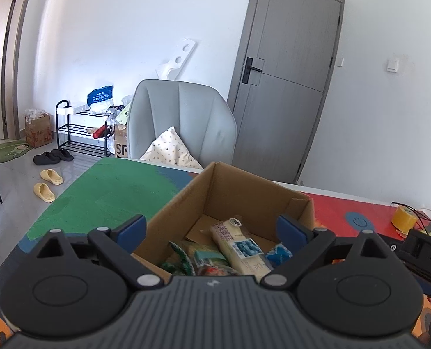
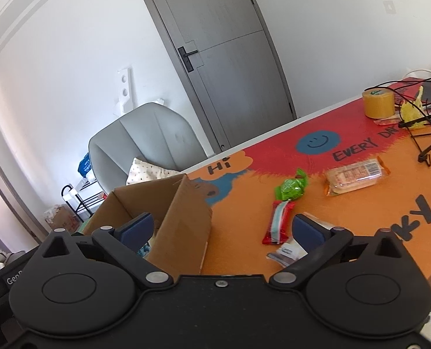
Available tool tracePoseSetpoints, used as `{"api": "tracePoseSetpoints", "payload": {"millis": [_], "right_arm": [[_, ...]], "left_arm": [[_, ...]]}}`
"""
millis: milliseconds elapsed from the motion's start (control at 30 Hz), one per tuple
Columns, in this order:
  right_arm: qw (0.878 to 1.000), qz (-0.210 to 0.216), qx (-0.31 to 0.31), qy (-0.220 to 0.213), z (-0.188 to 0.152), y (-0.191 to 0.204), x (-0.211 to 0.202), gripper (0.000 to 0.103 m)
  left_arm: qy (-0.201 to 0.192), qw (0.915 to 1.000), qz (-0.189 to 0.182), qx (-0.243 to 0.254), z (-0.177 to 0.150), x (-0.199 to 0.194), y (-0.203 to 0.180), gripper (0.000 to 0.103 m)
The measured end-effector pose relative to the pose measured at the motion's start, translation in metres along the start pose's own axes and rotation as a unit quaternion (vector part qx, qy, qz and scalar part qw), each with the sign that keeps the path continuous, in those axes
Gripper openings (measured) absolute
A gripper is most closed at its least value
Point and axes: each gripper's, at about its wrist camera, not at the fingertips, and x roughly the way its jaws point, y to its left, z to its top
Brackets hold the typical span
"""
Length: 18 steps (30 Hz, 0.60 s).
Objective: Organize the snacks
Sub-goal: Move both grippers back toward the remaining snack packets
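Gaping wide and empty, the left gripper (image 1: 212, 228) hangs over the snack-filled cardboard box (image 1: 230, 192); the right gripper (image 2: 222, 226) straddles the box wall, equally wide.

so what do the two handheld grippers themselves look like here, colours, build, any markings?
Both match: the left gripper and right gripper have matte black bodies with two round housings, black linkage arms on silver pivot pins, and blue pads on the fingers. The left body is ribbed with a small pale logo; the right shows a centre screw. No cables or sleeves visible.
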Motion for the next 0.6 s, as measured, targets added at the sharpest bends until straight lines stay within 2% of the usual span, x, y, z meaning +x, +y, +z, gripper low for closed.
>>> {"api": "tracePoseSetpoints", "payload": {"millis": [233,600], "right_arm": [[1.000,-0.014,0.014,-0.011,0.002,-0.024,-0.017,0.103],[0.998,-0.034,0.035,-0.029,0.004,-0.065,-0.039,0.103]], "left_arm": [[0.005,0.9989,-0.021,0.042,-0.008,-0.010,-0.026,0.096],[0.009,0.9970,-0.050,0.057,-0.018,-0.019,-0.060,0.096]]}}
